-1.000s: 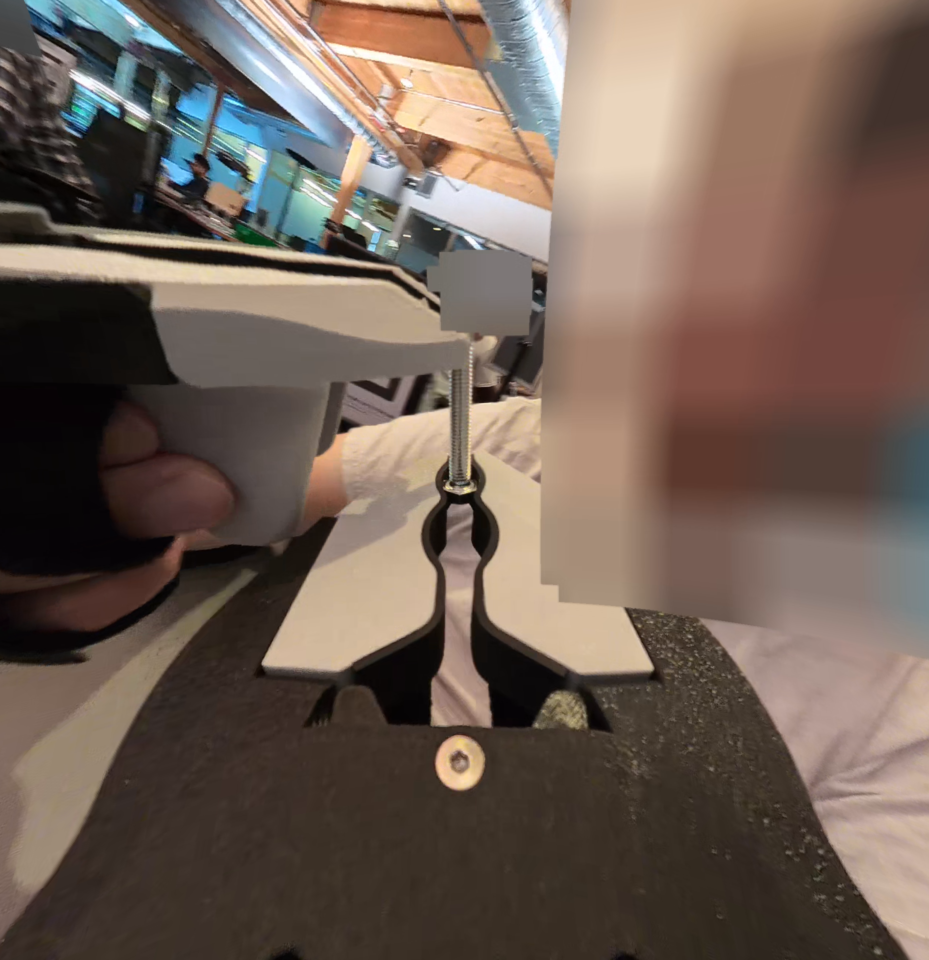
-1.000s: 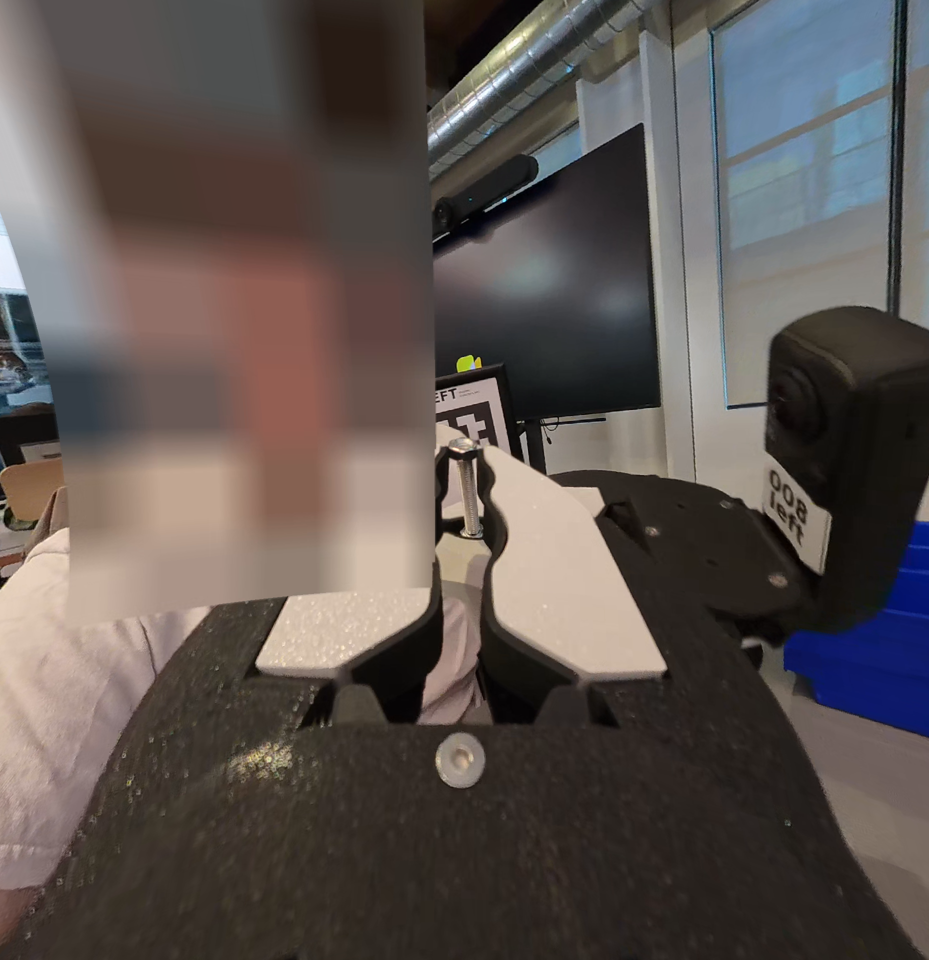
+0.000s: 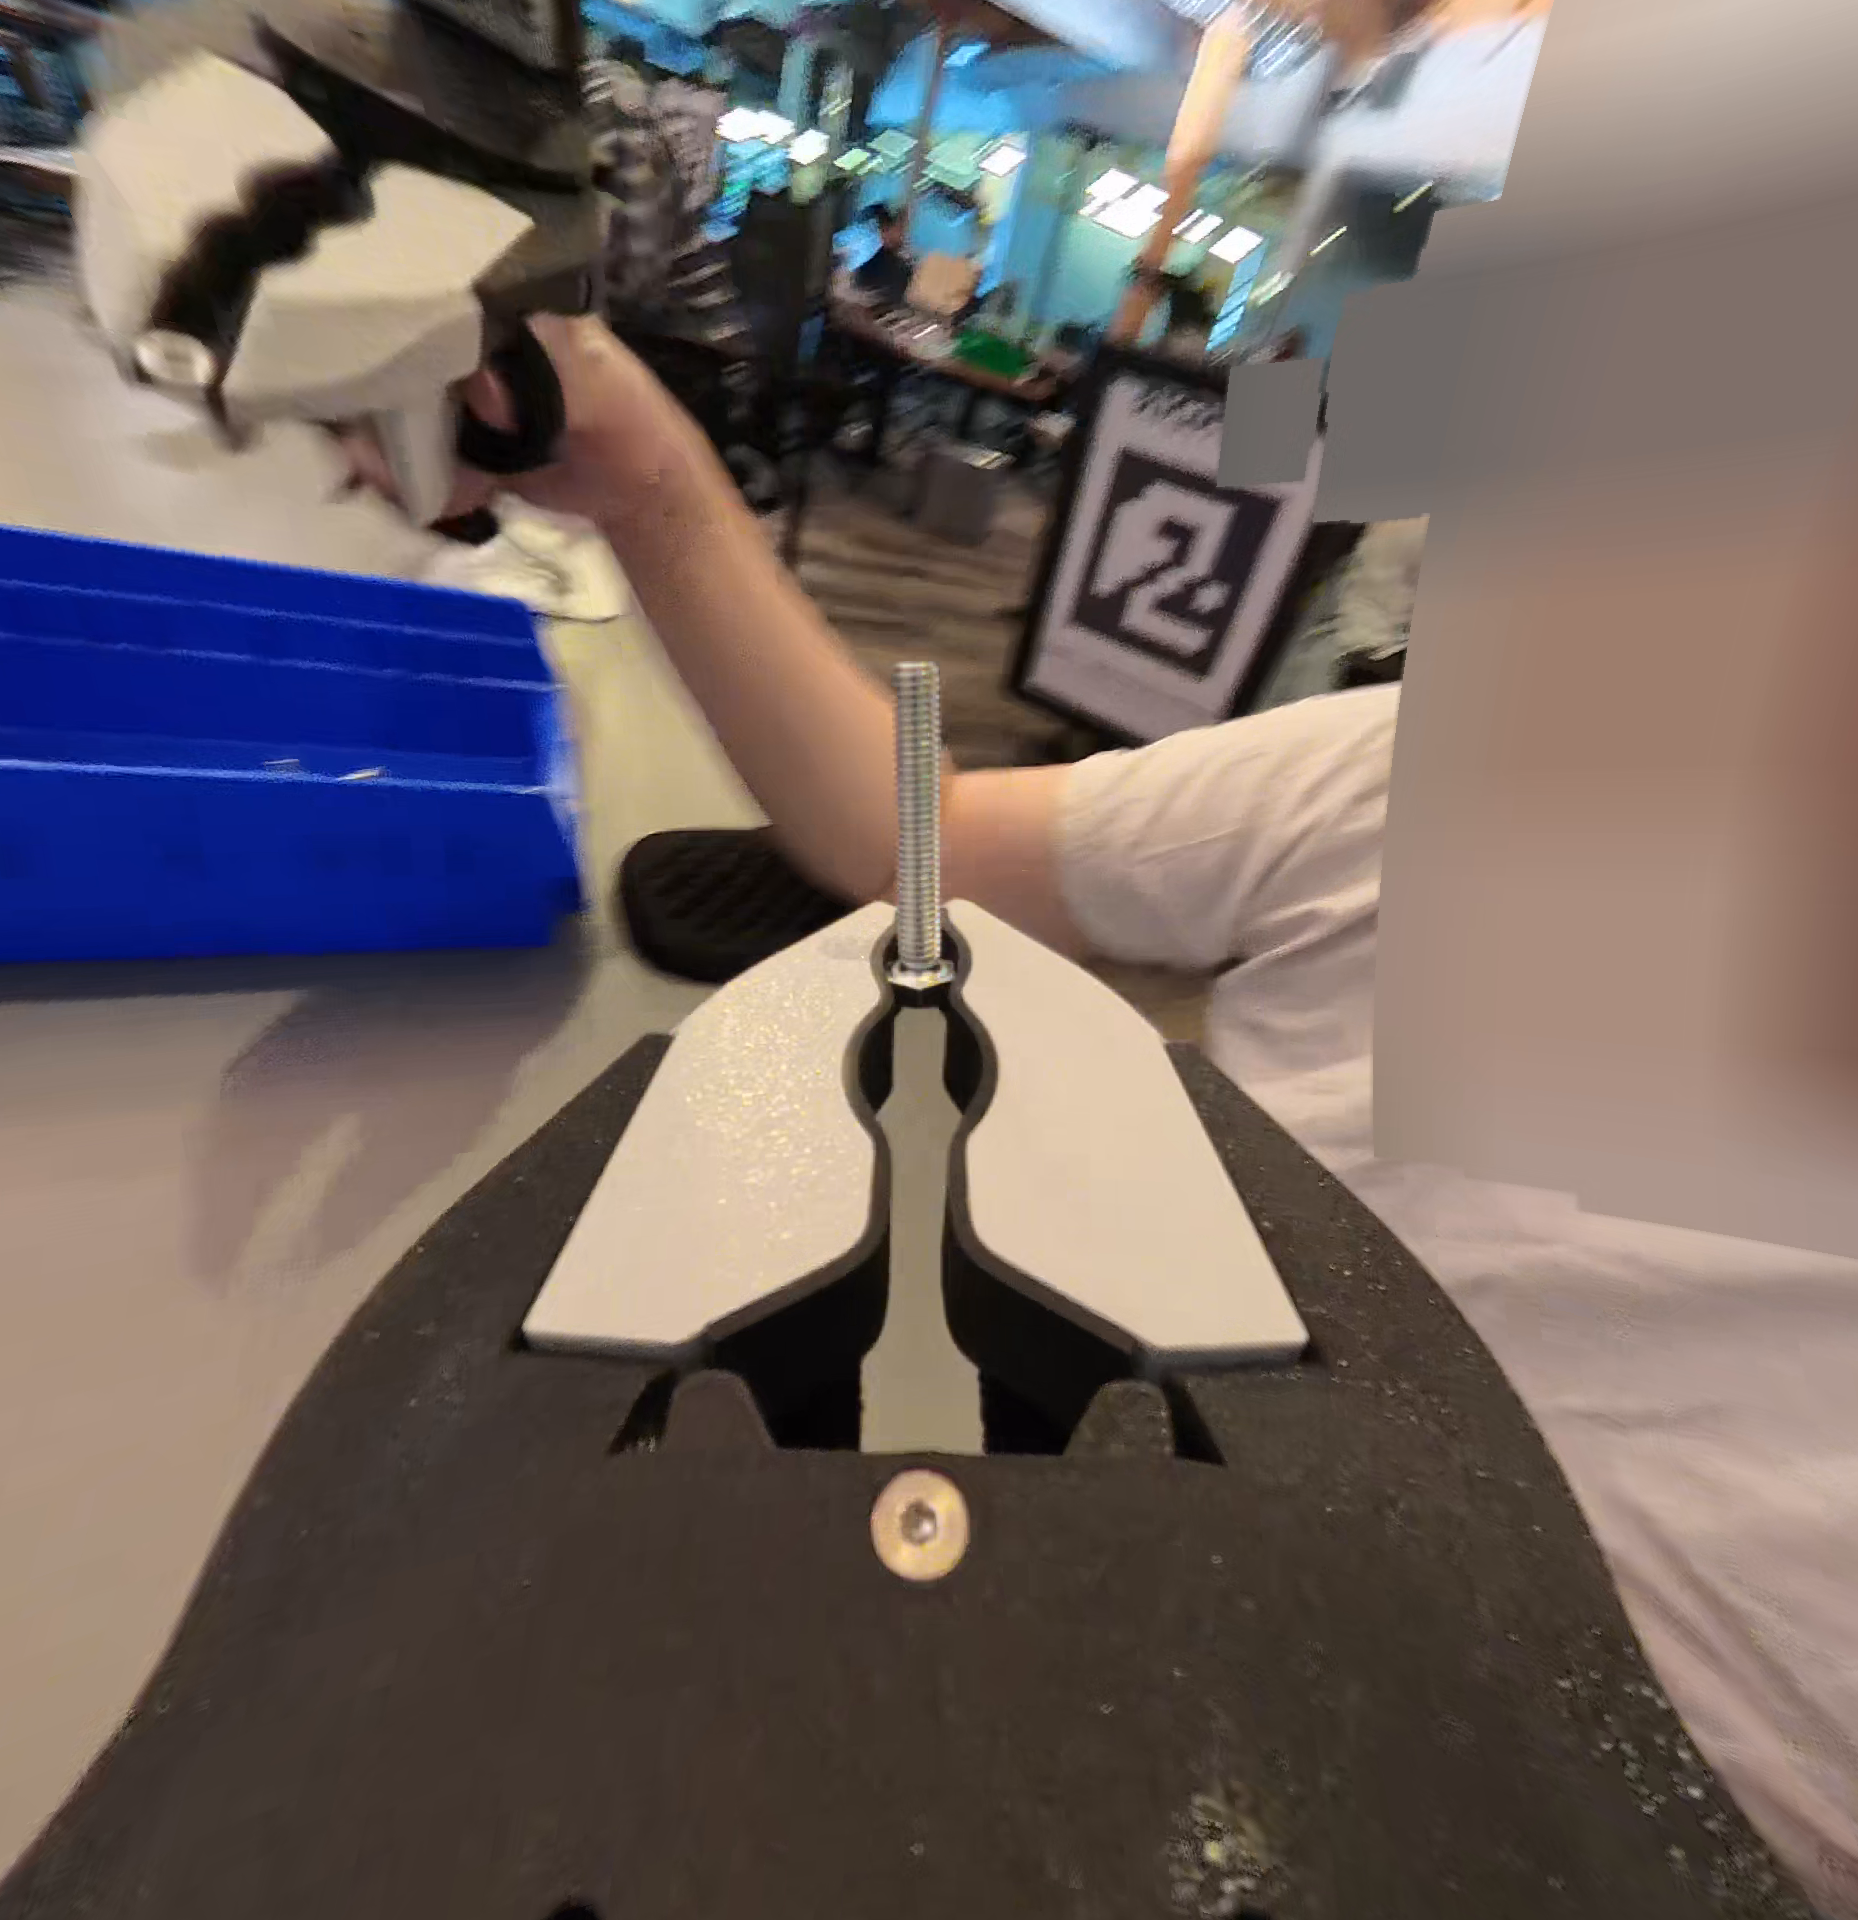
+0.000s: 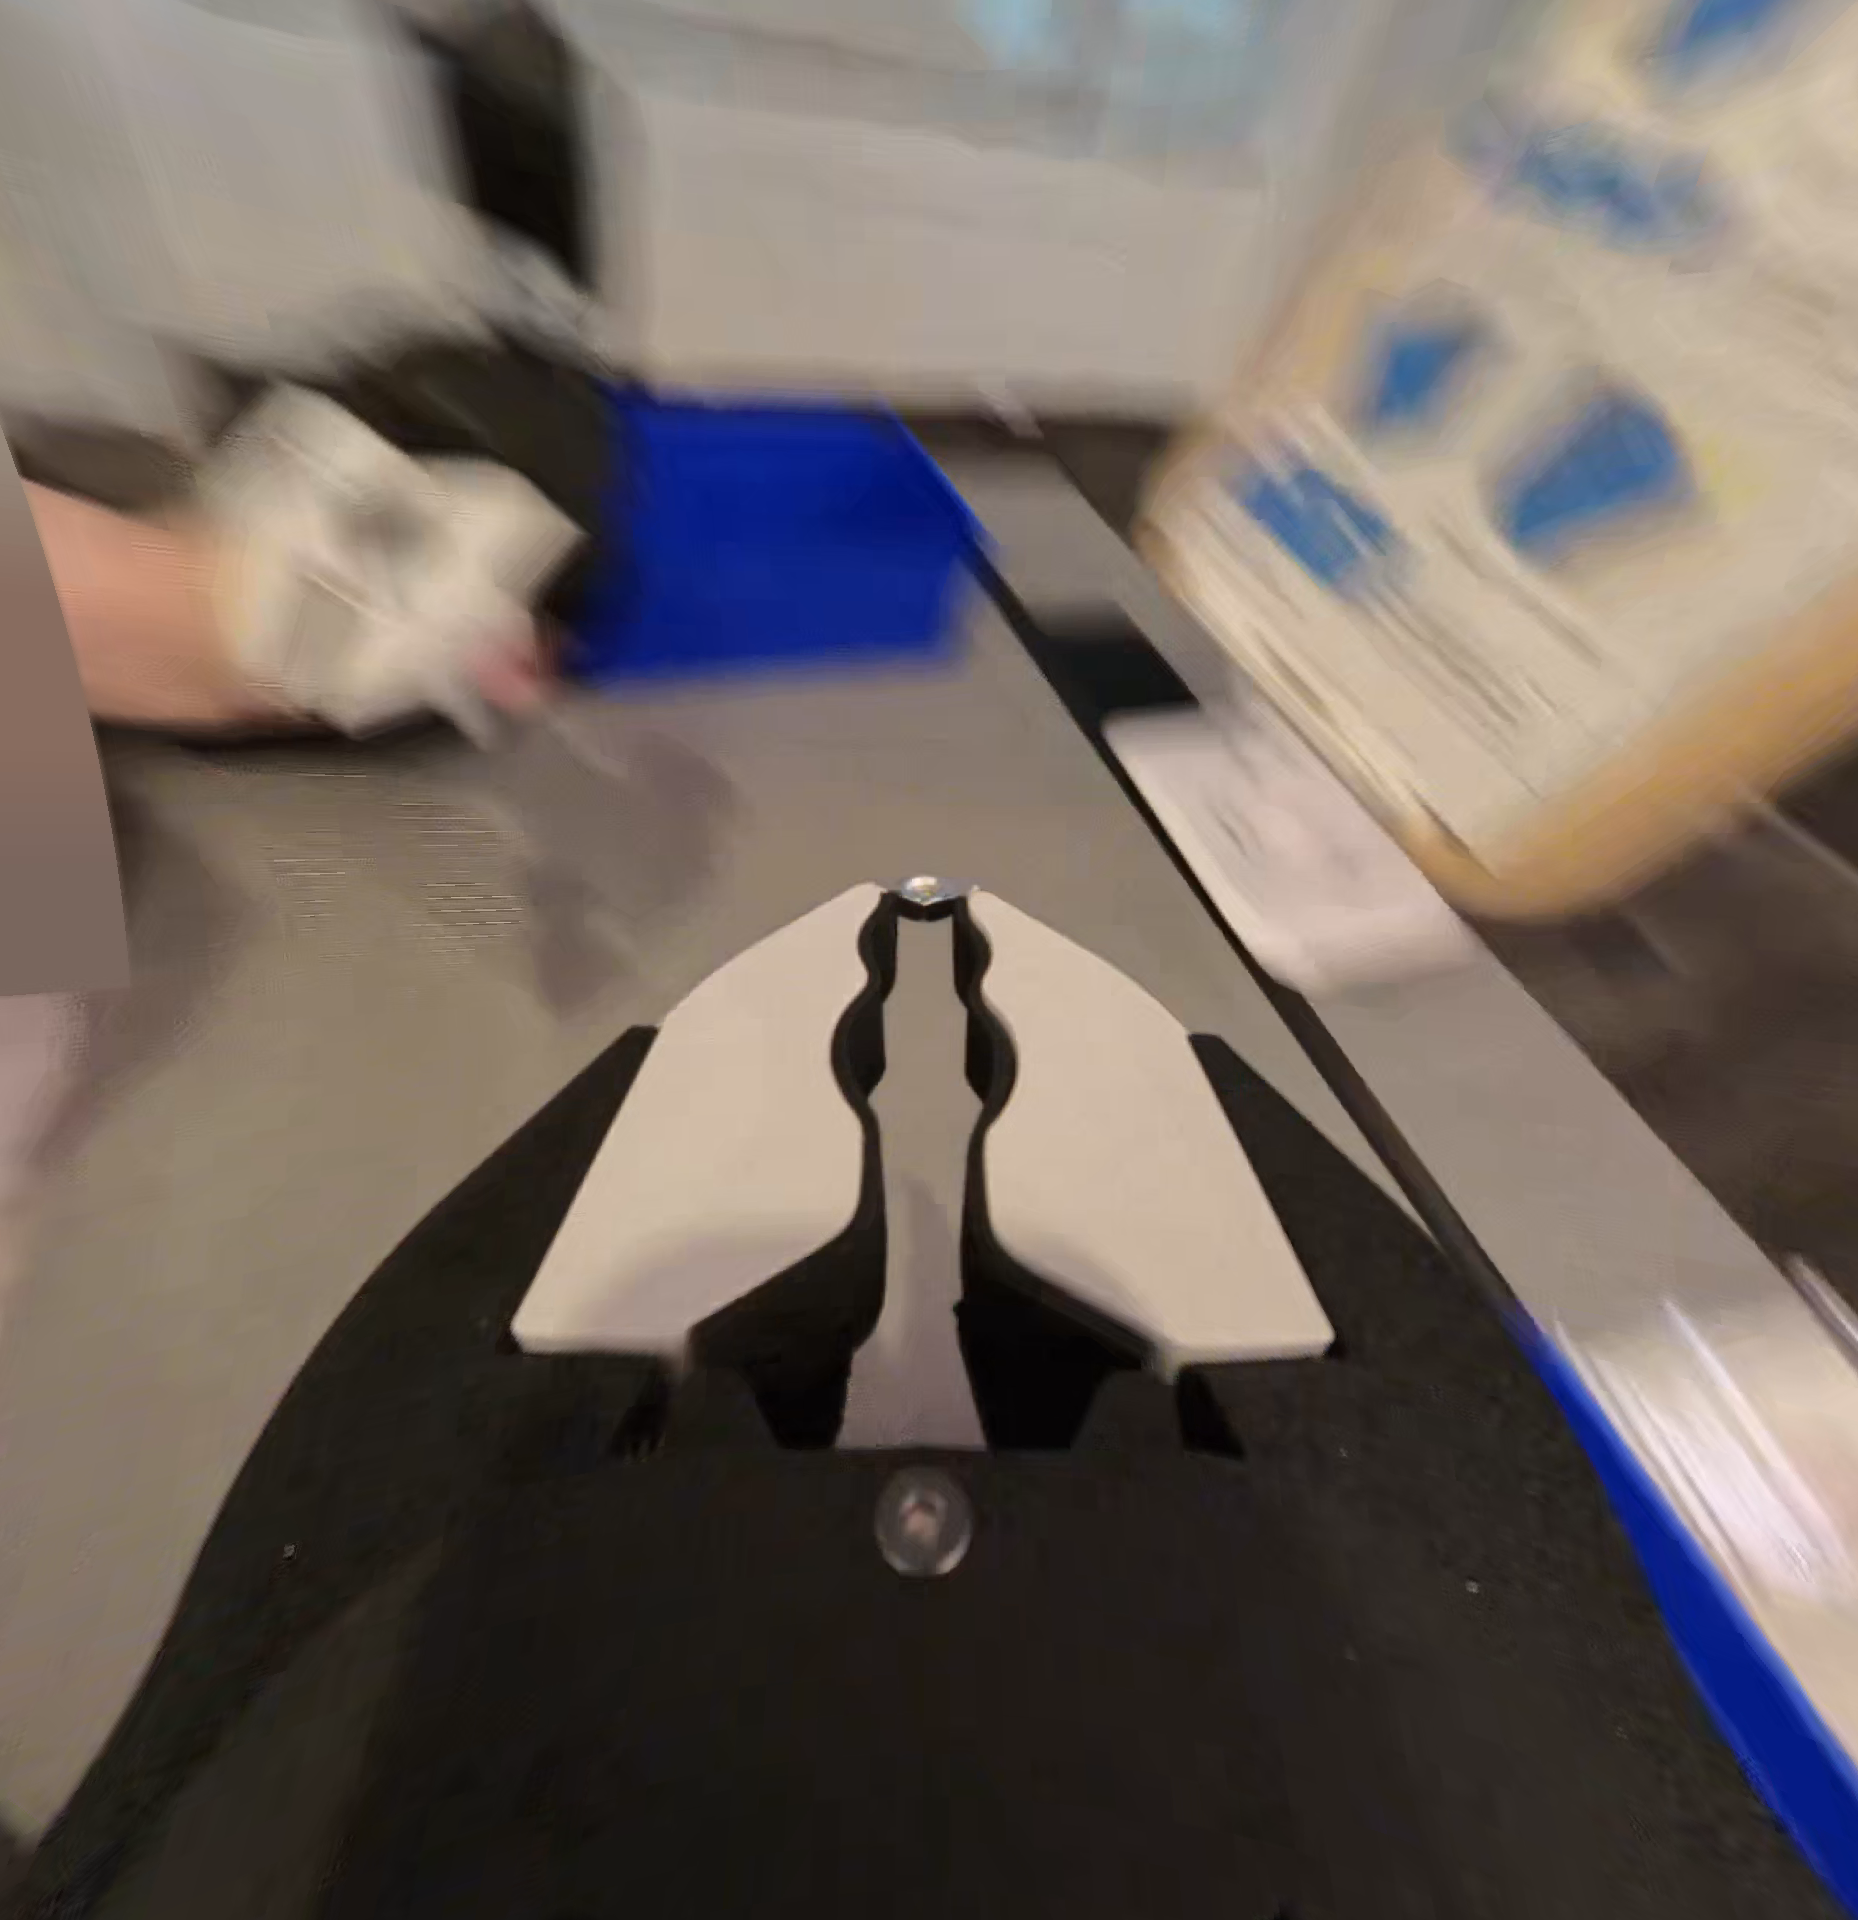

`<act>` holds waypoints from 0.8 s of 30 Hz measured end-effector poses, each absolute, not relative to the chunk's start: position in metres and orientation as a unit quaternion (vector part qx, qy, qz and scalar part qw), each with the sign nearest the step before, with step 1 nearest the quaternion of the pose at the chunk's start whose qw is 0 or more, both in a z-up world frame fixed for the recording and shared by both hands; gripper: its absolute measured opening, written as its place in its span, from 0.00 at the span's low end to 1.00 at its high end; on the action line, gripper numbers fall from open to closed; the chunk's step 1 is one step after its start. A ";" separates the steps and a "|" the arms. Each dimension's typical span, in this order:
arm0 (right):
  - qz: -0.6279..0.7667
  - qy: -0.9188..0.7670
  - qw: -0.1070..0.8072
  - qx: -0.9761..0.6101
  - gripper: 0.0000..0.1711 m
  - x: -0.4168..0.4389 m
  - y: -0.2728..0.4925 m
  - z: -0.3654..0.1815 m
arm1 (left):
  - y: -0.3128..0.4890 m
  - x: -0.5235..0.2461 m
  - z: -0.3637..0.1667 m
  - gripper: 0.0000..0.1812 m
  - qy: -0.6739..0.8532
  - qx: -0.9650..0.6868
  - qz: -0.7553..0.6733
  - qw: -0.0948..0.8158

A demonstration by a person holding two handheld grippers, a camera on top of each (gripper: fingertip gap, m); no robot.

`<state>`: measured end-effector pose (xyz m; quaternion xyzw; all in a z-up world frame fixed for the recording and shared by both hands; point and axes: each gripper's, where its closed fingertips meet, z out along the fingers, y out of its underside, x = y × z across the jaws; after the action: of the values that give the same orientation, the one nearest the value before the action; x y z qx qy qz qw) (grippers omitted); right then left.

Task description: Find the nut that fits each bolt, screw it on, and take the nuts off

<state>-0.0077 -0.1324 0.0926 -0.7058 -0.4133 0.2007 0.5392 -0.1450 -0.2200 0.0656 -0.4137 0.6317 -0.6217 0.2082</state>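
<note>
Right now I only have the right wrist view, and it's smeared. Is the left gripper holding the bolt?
Observer: Yes. The left gripper is shut on the bolt at its head, with the threaded shaft sticking up past the fingertips.
Operator: Any nut on that thread?
Observer: None. The thread is bare from the fingertips to the end.
Operator: Where's my gripper relative to it?
Observer: In the left wrist view the right gripper is up and to the left of the bolt, well apart from it, above the blue bin. The nut is pinched at its tips.
</note>
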 end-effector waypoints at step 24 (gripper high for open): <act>-0.030 -0.135 0.288 -0.947 0.17 0.222 -0.115 -0.056 | -0.199 -0.140 0.058 0.02 0.646 -0.452 -0.548 0.279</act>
<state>0.2224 -0.1147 -0.0562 -0.9474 -0.1353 -0.0305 0.2885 -0.1397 -0.1991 0.0576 -0.4518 0.6460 -0.5482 0.2794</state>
